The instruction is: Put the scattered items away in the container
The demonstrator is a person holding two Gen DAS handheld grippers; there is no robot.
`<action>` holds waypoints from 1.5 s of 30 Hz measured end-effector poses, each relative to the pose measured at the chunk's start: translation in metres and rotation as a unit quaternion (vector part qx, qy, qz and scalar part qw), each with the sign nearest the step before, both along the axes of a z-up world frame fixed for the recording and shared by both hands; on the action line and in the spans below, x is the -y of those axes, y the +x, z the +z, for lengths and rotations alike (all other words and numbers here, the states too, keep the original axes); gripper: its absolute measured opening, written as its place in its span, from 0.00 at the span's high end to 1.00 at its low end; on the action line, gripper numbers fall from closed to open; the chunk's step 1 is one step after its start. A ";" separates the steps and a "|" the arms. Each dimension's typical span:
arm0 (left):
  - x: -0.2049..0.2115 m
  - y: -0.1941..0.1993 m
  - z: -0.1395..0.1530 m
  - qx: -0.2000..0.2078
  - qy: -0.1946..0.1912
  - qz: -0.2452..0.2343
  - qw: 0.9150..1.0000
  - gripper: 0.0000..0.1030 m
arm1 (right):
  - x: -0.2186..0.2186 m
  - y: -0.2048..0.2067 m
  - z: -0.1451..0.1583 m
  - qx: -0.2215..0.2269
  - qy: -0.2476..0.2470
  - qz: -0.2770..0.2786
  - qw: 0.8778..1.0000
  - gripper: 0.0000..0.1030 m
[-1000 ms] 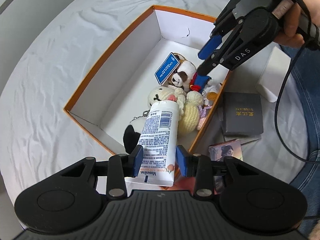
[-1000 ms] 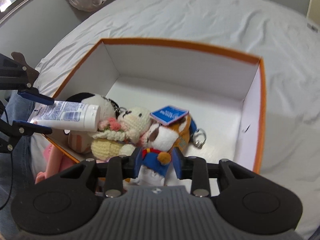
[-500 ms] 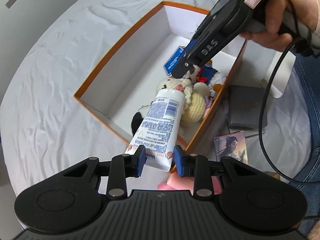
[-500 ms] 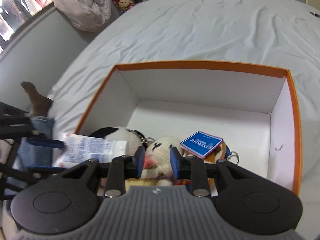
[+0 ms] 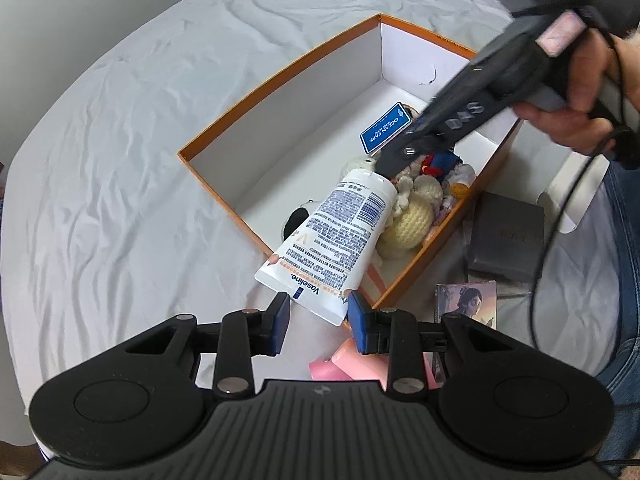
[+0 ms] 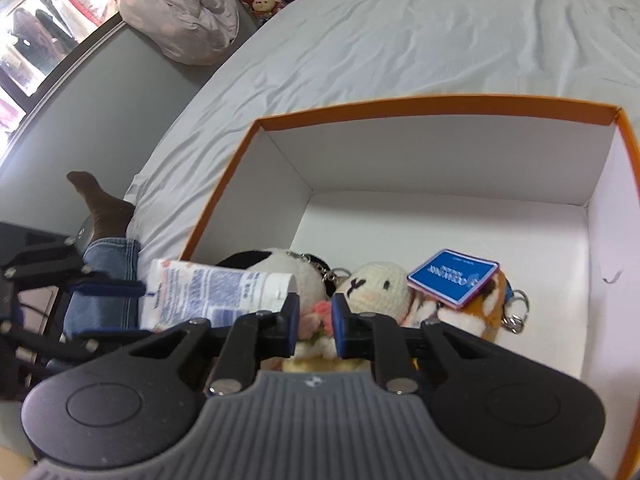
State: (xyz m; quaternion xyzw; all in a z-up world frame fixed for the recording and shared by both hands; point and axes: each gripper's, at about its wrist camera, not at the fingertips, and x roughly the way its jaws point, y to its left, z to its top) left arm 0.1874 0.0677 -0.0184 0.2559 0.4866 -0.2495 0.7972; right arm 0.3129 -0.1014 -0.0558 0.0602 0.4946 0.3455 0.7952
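Note:
An orange box with white walls (image 5: 304,112) (image 6: 440,160) sits on the white bed. Inside lie a crocheted bunny (image 5: 412,224) (image 6: 376,288), a black-and-white plush (image 6: 288,268) and a dog plush (image 6: 480,308) under a blue tag (image 5: 386,130). My left gripper (image 5: 318,314) (image 6: 140,308) pinches the crimped tail of a Vaseline tube (image 5: 336,236) (image 6: 216,292), whose cap rests on the plush toys. My right gripper (image 6: 316,316) (image 5: 386,166) hovers at the bunny, its jaws closing to a narrow gap. Pink crochet flowers show in that gap, and no pinch is visible.
Outside the box on the bed lie a dark grey case (image 5: 506,240), a picture card (image 5: 466,304), pink items (image 5: 352,364) and a white cardboard piece (image 5: 576,196). A person's hand (image 5: 576,120) holds the right gripper. A jeans leg (image 6: 108,248) lies left.
The right gripper left the blue-dressed dog plush, moved left over the bunny and narrowed its jaws. The left gripper drew back, so only the tube's tail sits between its tips.

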 end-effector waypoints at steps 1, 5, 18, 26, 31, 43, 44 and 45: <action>0.001 0.000 0.000 -0.001 -0.003 0.000 1.000 0.65 | 0.002 -0.003 0.002 -0.002 0.004 0.006 1.000 0.81; 0.006 -0.001 -0.003 0.002 0.004 -0.011 1.000 0.65 | 0.010 -0.014 0.008 -0.040 0.042 0.028 0.998 0.80; 0.011 0.001 -0.010 0.000 0.033 -0.014 0.999 0.66 | 0.011 0.034 -0.019 -0.114 0.084 -0.037 0.989 0.51; 0.012 0.004 -0.016 -0.006 0.034 -0.016 0.999 0.70 | 0.000 0.042 -0.039 -0.166 0.133 -0.025 0.977 0.48; 0.013 0.001 -0.016 -0.001 0.036 -0.018 0.999 0.71 | 0.000 0.035 -0.034 -0.156 0.136 -0.015 0.978 0.58; 0.020 -0.012 -0.010 0.025 0.065 -0.050 0.996 0.71 | 0.028 0.000 -0.003 -0.104 0.094 0.010 0.990 0.68; 0.020 -0.014 -0.008 0.028 0.066 -0.052 0.996 0.71 | 0.029 -0.002 -0.002 -0.099 0.088 0.010 0.991 0.68; 0.019 -0.015 -0.007 0.030 0.066 -0.053 0.996 0.71 | 0.031 -0.002 -0.003 -0.097 0.085 0.010 0.992 0.68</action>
